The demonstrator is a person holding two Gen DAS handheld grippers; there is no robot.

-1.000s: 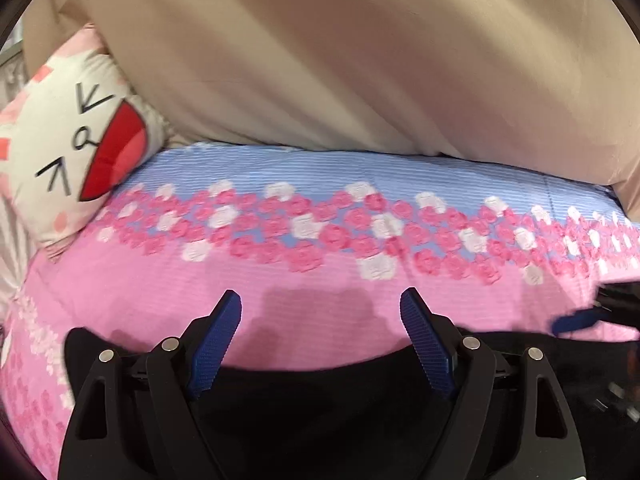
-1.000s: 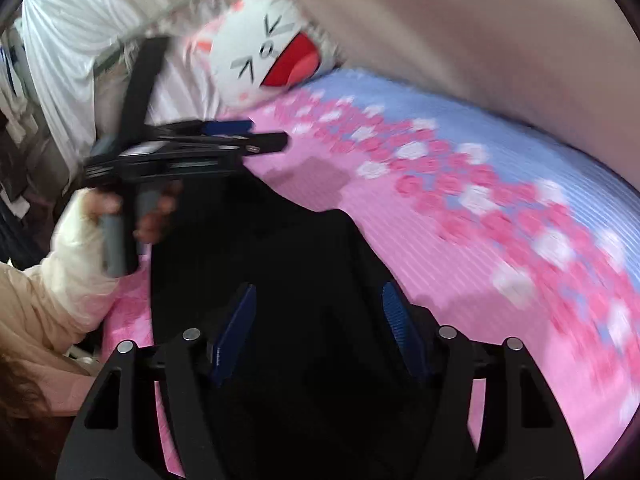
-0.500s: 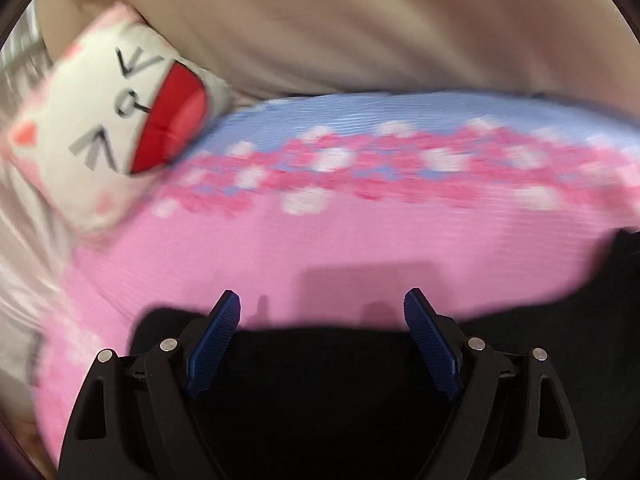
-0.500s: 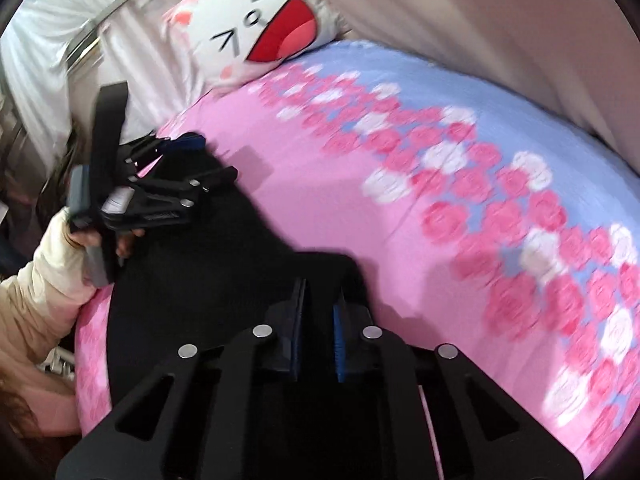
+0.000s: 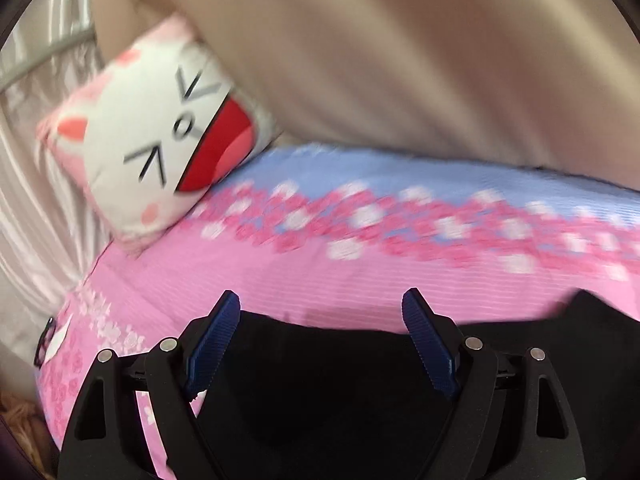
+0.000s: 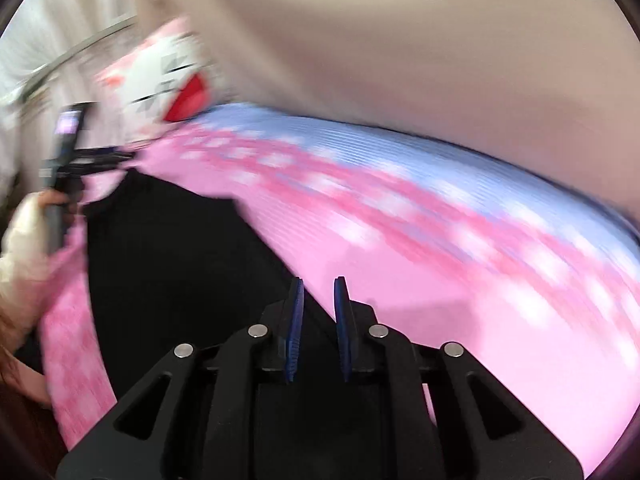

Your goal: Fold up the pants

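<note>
We work at a bed point(image 5: 256, 280) spread with a pink-and-blue flowered sheet, a cat-face pillow point(image 5: 160, 136) propped in its far left corner. The black pants point(image 6: 180, 248) lie flat along the bed's near edge. Our left gripper point(image 5: 320, 334) hovers over their far hem, fingers spread wide, holding nothing. Our right gripper point(image 6: 318, 308) has its fingers drawn nearly together over the cloth's right edge; whether fabric is pinched there, we cannot tell. With only one side possibly held, we judge a lift could drag the pants askew, or a thin pinch slip free and bunch the fold.
</note>
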